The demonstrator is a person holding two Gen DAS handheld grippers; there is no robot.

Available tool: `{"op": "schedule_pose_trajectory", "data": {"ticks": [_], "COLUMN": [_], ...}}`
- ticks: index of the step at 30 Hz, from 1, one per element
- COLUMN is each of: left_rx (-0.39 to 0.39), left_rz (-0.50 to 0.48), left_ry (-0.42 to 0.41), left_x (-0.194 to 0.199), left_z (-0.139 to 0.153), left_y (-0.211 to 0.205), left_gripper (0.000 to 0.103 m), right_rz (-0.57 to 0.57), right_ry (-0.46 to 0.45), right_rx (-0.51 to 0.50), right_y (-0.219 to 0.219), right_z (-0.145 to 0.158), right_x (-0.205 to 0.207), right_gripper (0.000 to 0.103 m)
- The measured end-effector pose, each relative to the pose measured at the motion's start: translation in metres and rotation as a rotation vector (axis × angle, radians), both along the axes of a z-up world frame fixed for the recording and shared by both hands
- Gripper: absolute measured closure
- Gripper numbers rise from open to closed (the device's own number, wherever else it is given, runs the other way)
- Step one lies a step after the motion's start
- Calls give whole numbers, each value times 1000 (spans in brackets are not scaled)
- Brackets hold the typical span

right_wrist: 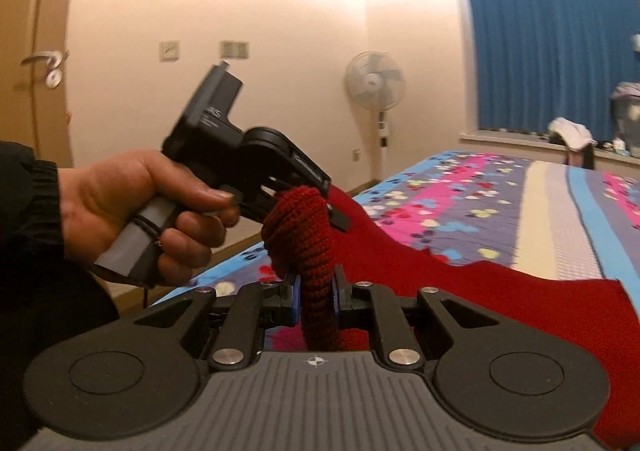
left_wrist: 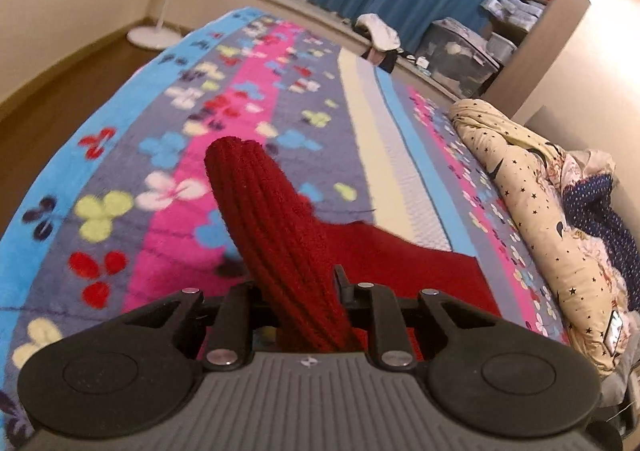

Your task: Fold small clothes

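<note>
A dark red knitted garment (left_wrist: 288,227) is held up over the bed. My left gripper (left_wrist: 296,291) is shut on a bunched ribbed part of it, which sticks forward between the fingers. The rest of the garment (left_wrist: 404,251) hangs down to the right. My right gripper (right_wrist: 316,287) is shut on another bunched part of the red garment (right_wrist: 308,235). The left gripper (right_wrist: 304,199), in a person's hand, shows just beyond it, shut on the same bunch. The garment's flat body (right_wrist: 480,291) stretches away to the right.
The bed carries a flowered blanket (left_wrist: 168,155) in blue, grey and pink. A rolled cream quilt (left_wrist: 532,203) and dark blue cloth (left_wrist: 600,211) lie at the bed's right side. A standing fan (right_wrist: 374,85), a door and blue curtains (right_wrist: 552,47) are around the room.
</note>
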State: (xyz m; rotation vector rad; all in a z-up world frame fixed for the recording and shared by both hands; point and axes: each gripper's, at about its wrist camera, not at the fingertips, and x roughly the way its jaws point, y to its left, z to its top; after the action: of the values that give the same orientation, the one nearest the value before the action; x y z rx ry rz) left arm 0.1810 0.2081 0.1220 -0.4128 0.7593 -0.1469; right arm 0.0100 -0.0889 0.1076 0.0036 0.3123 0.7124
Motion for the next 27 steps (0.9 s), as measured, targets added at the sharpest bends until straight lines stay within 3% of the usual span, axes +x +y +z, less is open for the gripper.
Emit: {"op": "schedule_pose_trajectory", "data": {"ticks": [7,14,15,17,19,20,23,25,27], "left_rx": [126,193,197,186,167,165,241,279,316], "left_rz": [-88,-170,-184,-228,-291,-318,-365,-411,-452], "left_ry": [-48,-65,-63,-54,-22,-26,-88,-82,-73], "left_x": [29,70,77,86,93,91,74,61,48], "left_z": [47,51,48,43,34,32,27,17,6], "left_y": [-108,-236,-255,-288,-308,-315,-316,-306,-292], "left_gripper": [81,80,78,65,45,44,44,48,57], "right_rz": [-130,-359,-408,-517,-629,-677,-791,-822,-813], "right_ry": [21,56,55,66,132,187,445,585,647], "right_rx": [109,206,206,199,212,218,274,353,453], "right_y": [-71,-152,-161,-176,-195,-204,-236,-251,-260], "right_z": [-1,-9,-11,-16,-27,-36,-75,-98,-108], "right_x": [8,23,25,28,36,43,72,87,90], "right_gripper": [89,89,90,90,90,90,90,89,86]}}
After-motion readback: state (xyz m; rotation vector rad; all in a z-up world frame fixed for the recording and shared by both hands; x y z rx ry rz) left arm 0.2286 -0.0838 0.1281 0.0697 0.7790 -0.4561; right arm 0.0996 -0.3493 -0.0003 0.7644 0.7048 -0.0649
